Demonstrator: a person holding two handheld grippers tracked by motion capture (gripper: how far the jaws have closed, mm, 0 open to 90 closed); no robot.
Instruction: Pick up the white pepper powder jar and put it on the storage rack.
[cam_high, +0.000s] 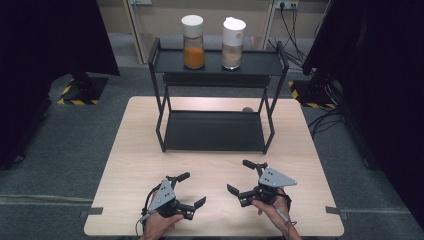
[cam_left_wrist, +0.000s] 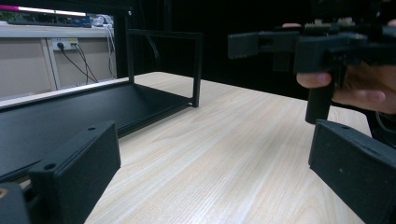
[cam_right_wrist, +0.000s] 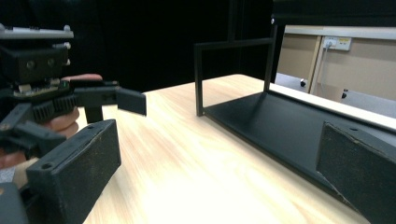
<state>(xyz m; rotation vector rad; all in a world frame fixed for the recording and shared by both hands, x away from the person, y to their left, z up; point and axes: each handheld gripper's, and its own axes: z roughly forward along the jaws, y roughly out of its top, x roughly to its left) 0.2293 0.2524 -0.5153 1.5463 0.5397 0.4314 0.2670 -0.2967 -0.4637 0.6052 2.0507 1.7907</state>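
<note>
Both my grippers rest low over the near edge of the table (cam_high: 130, 150), jaws spread and holding nothing, facing each other in front of the black rack (cam_high: 215, 131).

My left gripper (cam_high: 192, 190) sits at the near left with its jaws wide apart, and my right gripper (cam_high: 239, 176) sits at the near right, likewise gaping; the two are near each other but not touching. In the left gripper view my own pads (cam_left_wrist: 77, 161) frame bare wood, with the right gripper (cam_left_wrist: 299, 46) and my hand (cam_left_wrist: 359, 88) around it farther off. The rack stands mid-table, well apart from both grippers, its lower shelf (cam_high: 212, 131) bare. On its top shelf (cam_high: 260, 62) stand an orange-filled jar (cam_high: 193, 42) and, just beside it, a pale-filled jar (cam_high: 233, 44), both upright with white lids.
</note>
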